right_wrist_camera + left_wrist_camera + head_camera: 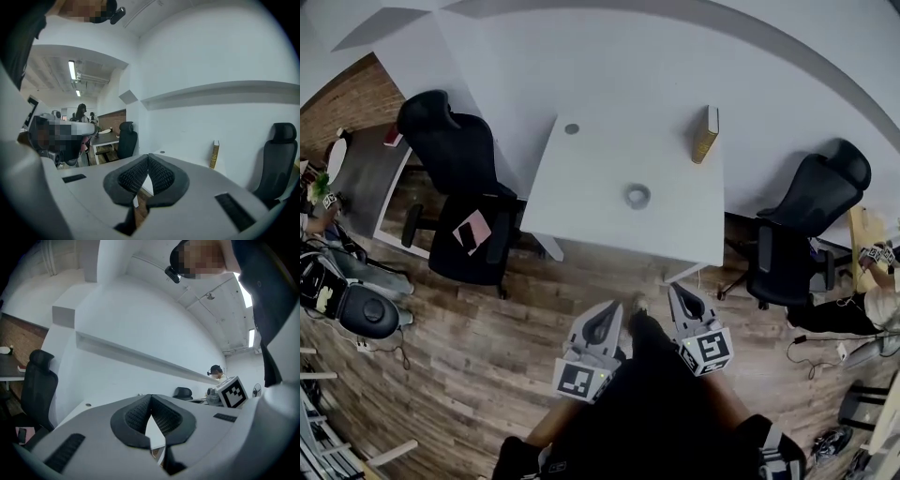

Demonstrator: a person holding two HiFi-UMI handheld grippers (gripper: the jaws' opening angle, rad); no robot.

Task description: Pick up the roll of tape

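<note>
The roll of tape (637,196), a small grey ring, lies flat near the middle of the white table (591,211) in the head view. Both grippers hang over the wooden floor short of the table's near edge, well apart from the roll. My left gripper (605,317) (151,399) is shut with its pads together and nothing between them. My right gripper (682,298) (148,157) is shut too and holds nothing. In both gripper views the jaws point at the table, and the roll does not show there.
A yellow book (705,134) (214,154) stands upright at the table's far right. A black office chair (455,178) with a pink notebook (472,232) on its seat stands left of the table, another chair (806,225) to its right. A darker desk (366,178) lies far left.
</note>
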